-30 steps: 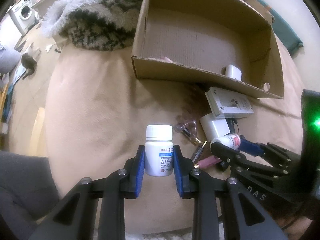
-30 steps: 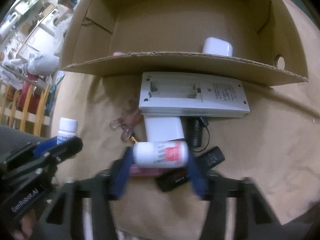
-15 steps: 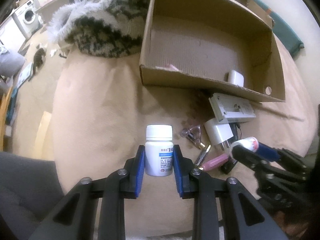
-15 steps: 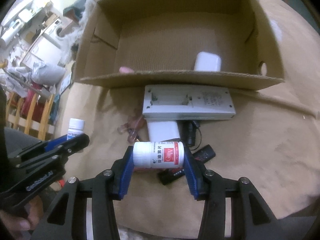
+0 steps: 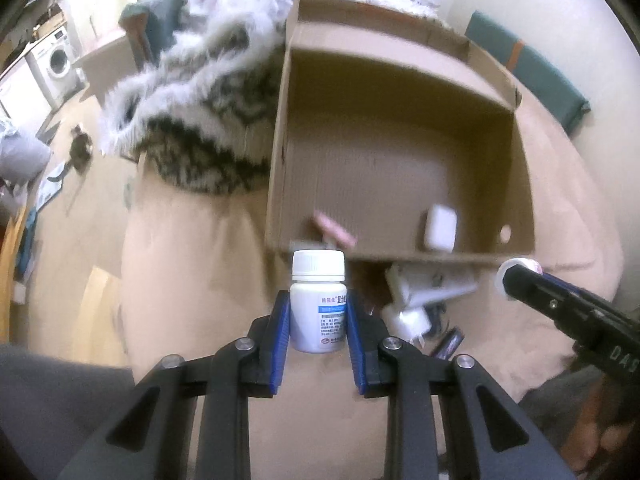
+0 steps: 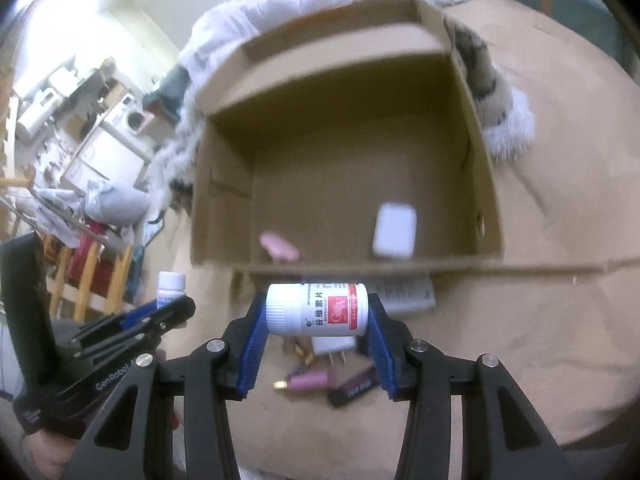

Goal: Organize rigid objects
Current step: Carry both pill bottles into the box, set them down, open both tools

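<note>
My left gripper (image 5: 318, 320) is shut on an upright white pill bottle with a blue label (image 5: 318, 304), held in the air before the near wall of an open cardboard box (image 5: 276, 184). My right gripper (image 6: 317, 318) is shut on a white bottle with a red label (image 6: 317, 310), lying sideways between the blue pads, also lifted near the box's front wall (image 6: 440, 266). Inside the box lie a white charger block (image 6: 395, 230) and a small pink item (image 6: 278, 246). The left gripper (image 6: 160, 312) with its bottle shows at the left of the right wrist view.
On the tan cover in front of the box lie a white remote (image 6: 406, 294), a white plug adapter (image 6: 332, 346), a pink tube (image 6: 310, 381) and a dark stick (image 6: 354, 386). A furry grey-white blanket (image 5: 200, 92) lies behind and left of the box.
Both grippers have risen with their bottles and tilted up toward the box. The box interior now fills more of both views, and the loose items on the cover lie farther below.
</note>
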The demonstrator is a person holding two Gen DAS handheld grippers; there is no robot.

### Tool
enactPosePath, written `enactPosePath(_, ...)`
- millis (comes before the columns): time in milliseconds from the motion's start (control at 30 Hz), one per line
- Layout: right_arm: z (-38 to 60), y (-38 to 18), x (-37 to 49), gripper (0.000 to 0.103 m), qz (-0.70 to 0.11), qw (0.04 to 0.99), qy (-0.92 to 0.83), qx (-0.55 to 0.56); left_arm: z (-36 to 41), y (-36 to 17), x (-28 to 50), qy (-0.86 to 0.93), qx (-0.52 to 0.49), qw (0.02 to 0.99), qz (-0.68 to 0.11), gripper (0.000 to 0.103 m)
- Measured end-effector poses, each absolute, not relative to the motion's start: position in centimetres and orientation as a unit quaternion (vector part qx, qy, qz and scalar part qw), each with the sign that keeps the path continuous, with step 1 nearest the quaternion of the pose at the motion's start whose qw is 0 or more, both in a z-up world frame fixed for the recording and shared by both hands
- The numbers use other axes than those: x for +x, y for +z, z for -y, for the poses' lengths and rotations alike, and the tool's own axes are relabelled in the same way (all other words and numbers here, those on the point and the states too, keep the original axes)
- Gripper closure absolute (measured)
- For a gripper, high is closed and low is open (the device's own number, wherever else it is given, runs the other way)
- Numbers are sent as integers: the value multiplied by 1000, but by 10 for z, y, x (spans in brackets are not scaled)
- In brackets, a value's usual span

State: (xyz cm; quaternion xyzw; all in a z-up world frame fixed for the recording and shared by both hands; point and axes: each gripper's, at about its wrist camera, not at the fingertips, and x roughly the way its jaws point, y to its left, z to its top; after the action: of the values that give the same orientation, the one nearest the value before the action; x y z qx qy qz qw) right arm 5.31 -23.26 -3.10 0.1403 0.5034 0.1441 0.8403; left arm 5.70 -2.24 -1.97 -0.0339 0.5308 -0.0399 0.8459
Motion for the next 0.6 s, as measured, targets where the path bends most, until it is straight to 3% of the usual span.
enactPosePath(333,240,-12,110,54,-490,853,140,116,43,0,121,-46,-4,860,-509,79)
enactPosePath(600,242,-46,150,54,-519,838,124,114,71,-27,155,-61,32,854,-515,79)
